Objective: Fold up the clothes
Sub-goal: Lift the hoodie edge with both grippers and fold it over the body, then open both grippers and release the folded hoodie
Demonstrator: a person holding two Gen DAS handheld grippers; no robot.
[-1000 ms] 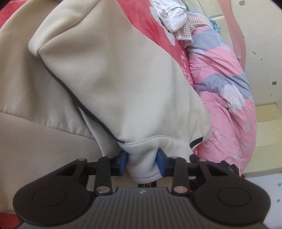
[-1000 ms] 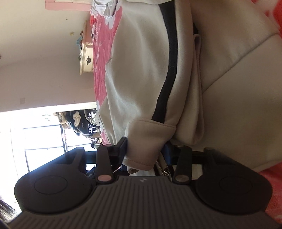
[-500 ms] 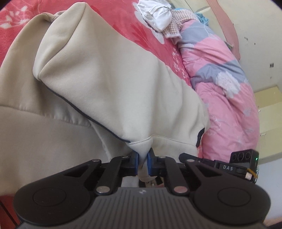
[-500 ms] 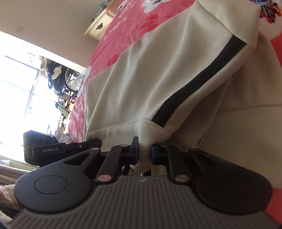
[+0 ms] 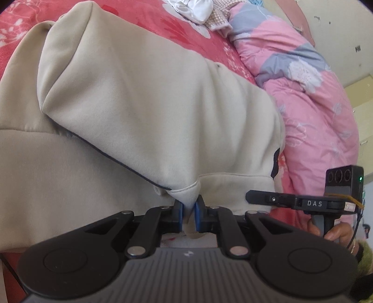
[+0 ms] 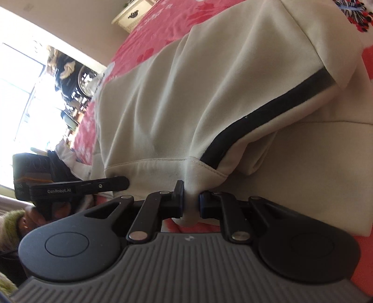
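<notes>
A cream sweatshirt [image 5: 144, 111] with dark piping lies partly folded on a red flowered bedspread [image 5: 149, 11]. My left gripper [image 5: 189, 208] is shut on a corner of its ribbed hem, cloth pinched between the blue pads. In the right wrist view the same cream sweatshirt [image 6: 186, 98] shows a broad black stripe [image 6: 268, 114]. There my right gripper [image 6: 191, 201] is shut on the other hem corner, and the cloth bunches between its pads. Each view shows the other hand-held gripper beside the hem: the right one [image 5: 303, 202] and the left one [image 6: 77, 186].
A pink and grey quilt [image 5: 310, 98] is heaped along the bed's right side, with white and knitted clothes [image 5: 200, 11] at its far end. A cream bedside cabinet [image 6: 130, 16] and a bright window [image 6: 16, 98] lie beyond the bed. A hand [image 5: 335, 233] holds the right gripper's handle.
Both grippers have closed on the sweatshirt's hem corners and lifted them a little. Both wrists rolled, the right one strongly, so the bed now looks far less tilted there.
</notes>
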